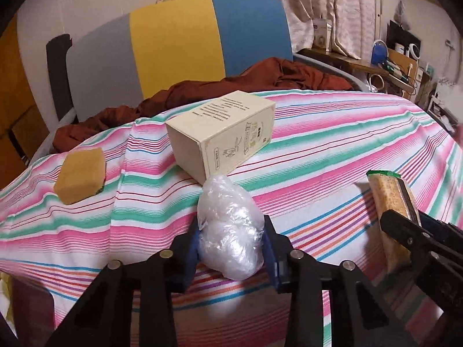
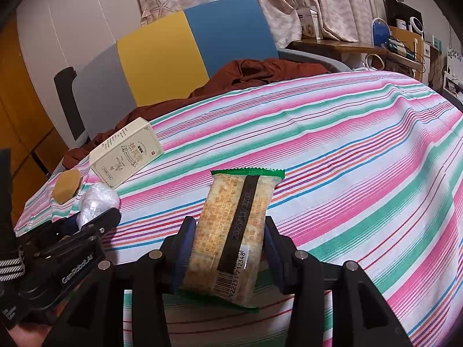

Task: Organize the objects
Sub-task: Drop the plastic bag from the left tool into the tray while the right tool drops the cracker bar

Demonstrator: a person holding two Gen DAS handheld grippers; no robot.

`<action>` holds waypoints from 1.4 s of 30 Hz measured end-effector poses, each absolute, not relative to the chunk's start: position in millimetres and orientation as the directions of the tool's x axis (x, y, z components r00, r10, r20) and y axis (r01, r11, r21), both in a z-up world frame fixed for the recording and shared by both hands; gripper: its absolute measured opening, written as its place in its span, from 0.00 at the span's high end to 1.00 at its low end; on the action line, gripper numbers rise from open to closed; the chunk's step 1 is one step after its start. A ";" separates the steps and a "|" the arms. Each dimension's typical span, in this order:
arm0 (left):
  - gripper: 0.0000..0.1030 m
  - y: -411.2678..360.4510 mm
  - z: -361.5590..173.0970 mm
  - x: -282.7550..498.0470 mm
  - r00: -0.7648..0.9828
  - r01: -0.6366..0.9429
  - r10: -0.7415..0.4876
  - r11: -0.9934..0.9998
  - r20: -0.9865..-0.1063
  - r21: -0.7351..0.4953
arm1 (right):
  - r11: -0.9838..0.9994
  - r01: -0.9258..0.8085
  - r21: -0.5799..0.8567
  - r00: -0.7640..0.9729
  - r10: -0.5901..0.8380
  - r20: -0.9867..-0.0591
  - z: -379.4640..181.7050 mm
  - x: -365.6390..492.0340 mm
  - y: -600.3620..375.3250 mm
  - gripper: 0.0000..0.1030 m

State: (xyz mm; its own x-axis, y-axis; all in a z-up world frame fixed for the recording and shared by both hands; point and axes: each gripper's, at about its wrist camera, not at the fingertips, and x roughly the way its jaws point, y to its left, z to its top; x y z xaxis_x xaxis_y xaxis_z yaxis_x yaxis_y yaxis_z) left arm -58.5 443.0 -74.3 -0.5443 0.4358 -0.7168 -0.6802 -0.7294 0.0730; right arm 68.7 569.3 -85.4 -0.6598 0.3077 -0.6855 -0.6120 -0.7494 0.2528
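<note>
Bedroom, dim warm light. Patterned curtains [image 1: 303,5] hang along the far wall; a cluttered wooden shelf [image 2: 347,46] stands at far right. Against the far side leans a large padded headboard [image 1: 173,43] in grey, yellow and blue panels.

Working surface is a bed under a striped sheet [image 1: 332,144], pink, green and white bands running left to right, wrinkled at near left. A rust-brown blanket [image 1: 260,78] lies crumpled along the far edge, between sheet and headboard.

On the sheet, centre left: cream carton [image 1: 222,133] with printed text, lying on its side. Far left of it, apart, a tan sponge block [image 1: 81,176]. Just near the carton, touching its near corner in the left wrist view, a crumpled clear plastic bag [image 1: 231,231].

Left gripper [image 1: 231,248]: jaws drawn in close, blue pads pressing both sides of the plastic bag, which rests on the sheet.

Right gripper [image 2: 228,245]: jaws narrow, clamped on a green-edged cracker packet [image 2: 234,225], near end of the packet between the pads, far end pointing away over the sheet.
</note>
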 end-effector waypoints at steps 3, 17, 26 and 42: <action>0.64 438.8 -74.0 -56.5 -0.563 -0.665 0.424 -0.742 -0.709 0.084 | -0.751 -0.614 0.243 -0.655 0.313 -0.687 -85.2 68.2 568.6 0.55; 0.64 413.7 -66.3 -17.0 -0.611 -0.663 0.453 -0.741 -0.649 0.107 | -0.749 -0.631 0.199 -0.639 0.357 -0.681 -81.9 67.5 563.4 0.55; 0.64 374.1 -59.3 10.4 -0.608 -0.648 0.497 -0.761 -0.619 0.026 | -0.775 -0.623 0.103 -0.631 0.420 -0.652 -73.0 62.5 546.3 0.55; 0.64 288.5 -36.6 51.4 -0.594 -0.595 0.545 -0.793 -0.592 -0.134 | -0.819 -0.574 -0.018 -0.647 0.466 -0.603 -64.3 54.2 520.9 0.55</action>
